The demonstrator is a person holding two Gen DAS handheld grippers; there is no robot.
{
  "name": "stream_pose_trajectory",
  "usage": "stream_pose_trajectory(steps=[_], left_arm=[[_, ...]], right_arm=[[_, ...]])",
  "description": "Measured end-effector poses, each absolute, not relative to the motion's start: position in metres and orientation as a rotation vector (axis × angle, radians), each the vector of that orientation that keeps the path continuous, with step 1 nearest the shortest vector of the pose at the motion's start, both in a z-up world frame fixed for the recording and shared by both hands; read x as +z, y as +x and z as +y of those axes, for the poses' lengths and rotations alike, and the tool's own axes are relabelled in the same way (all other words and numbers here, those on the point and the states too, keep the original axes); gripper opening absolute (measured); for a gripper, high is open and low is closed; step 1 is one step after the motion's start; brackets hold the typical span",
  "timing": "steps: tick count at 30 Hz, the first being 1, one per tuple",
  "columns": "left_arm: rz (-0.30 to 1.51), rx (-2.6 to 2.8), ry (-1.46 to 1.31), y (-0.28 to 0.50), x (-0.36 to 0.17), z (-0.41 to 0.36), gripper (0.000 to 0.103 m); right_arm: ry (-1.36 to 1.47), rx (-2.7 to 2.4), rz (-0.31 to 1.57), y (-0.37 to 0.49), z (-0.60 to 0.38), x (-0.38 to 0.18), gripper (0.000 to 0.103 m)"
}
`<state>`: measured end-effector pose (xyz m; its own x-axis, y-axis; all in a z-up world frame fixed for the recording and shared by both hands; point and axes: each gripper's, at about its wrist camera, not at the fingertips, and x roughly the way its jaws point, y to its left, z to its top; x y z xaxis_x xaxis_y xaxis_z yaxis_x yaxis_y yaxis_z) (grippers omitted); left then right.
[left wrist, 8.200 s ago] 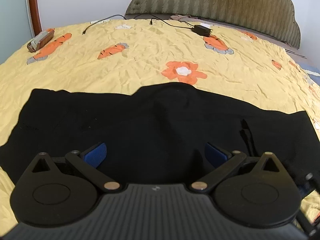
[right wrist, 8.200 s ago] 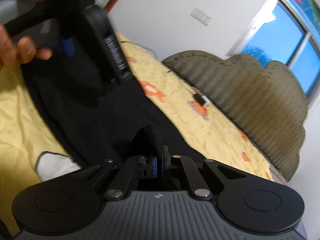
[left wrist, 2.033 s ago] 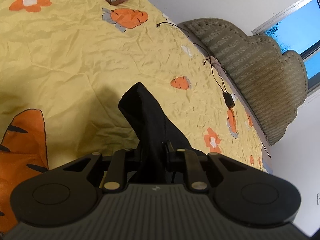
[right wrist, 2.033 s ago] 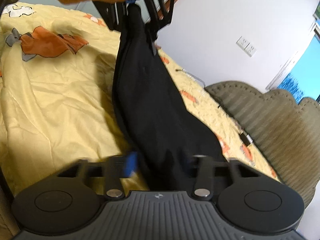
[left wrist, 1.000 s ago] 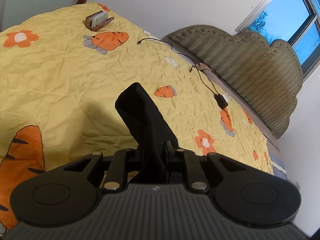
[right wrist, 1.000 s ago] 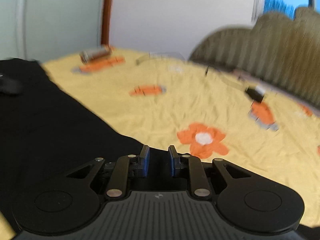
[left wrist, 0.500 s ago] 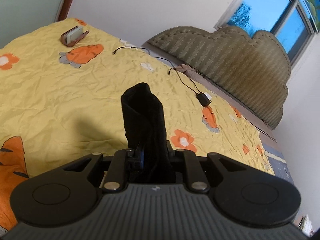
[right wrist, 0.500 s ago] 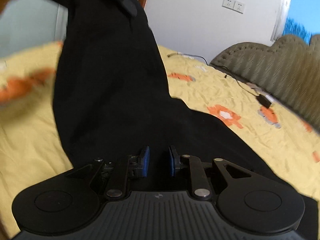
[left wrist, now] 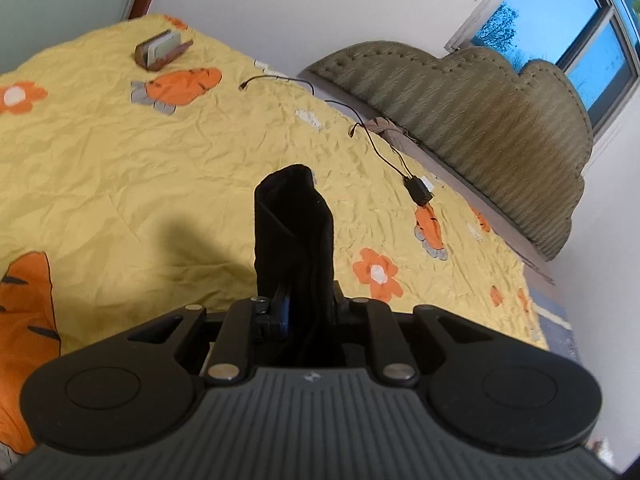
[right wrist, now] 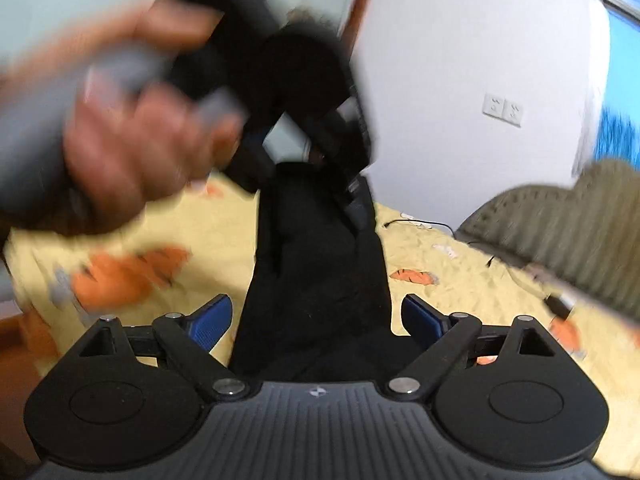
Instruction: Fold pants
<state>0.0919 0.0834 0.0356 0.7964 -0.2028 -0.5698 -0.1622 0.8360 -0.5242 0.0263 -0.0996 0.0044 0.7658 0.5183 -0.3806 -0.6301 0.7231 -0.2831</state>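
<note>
Pants (left wrist: 294,232) hang bunched and clamped in our left hand-held gripper (left wrist: 296,300), whose jaws are closed tight on a thick roll of the black cloth, lifted clear above the bed (left wrist: 160,160) with its yellow carrot-print sheet. Our right hand-held gripper (right wrist: 316,316) sits lower down the same garment with its blue pads (right wrist: 212,320) spread wide on either side of the hanging fabric, gripping nothing as yet. We judge the step in hand to be taking a second hold lower down so the pants can be drawn out and laid flat for folding. To do it well, we should bring the right pads onto a single clean edge or hem rather than a wad, close firmly, then draw the two grippers apart until the cloth is taut before lowering it toward the middle of the bed, away from the charger cable (left wrist: 384,152) near the headboard (left wrist: 460,92) edge and the small case (left wrist: 160,50) at the far corner. The left view shows the closed grip and the free bed surface but not the length of cloth below; the right view, though blurred, shows the pants (right wrist: 316,272) hanging down between the open pads, and the hand (right wrist: 132,152) holding the left tool above them.
</note>
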Motion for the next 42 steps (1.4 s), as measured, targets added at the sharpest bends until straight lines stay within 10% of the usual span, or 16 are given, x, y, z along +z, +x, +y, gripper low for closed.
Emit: stream_pose_trajectory(steps=[8, 10, 16, 42], left_arm=[[0.683, -0.049, -0.631, 0.094, 0.028, 0.098, 0.015], [0.697, -0.069, -0.634, 0.097, 0.025, 0.099, 0.015], [0.703, -0.093, -0.662, 0.099, 0.027, 0.096, 0.015], [0.699, -0.430, -0.420, 0.122, 0.072, -0.129, 0.015]], right_arm=[[-0.606, 0.549, 0.181, 0.031, -0.042, -0.037, 0.091], [-0.626, 0.538, 0.163, 0.033, -0.035, -0.038, 0.041], [-0.546, 0.520, 0.225, 0.050, -0.052, -0.026, 0.015], [-0.139, 0.256, 0.256, 0.038, -0.251, 0.031, 0.013]])
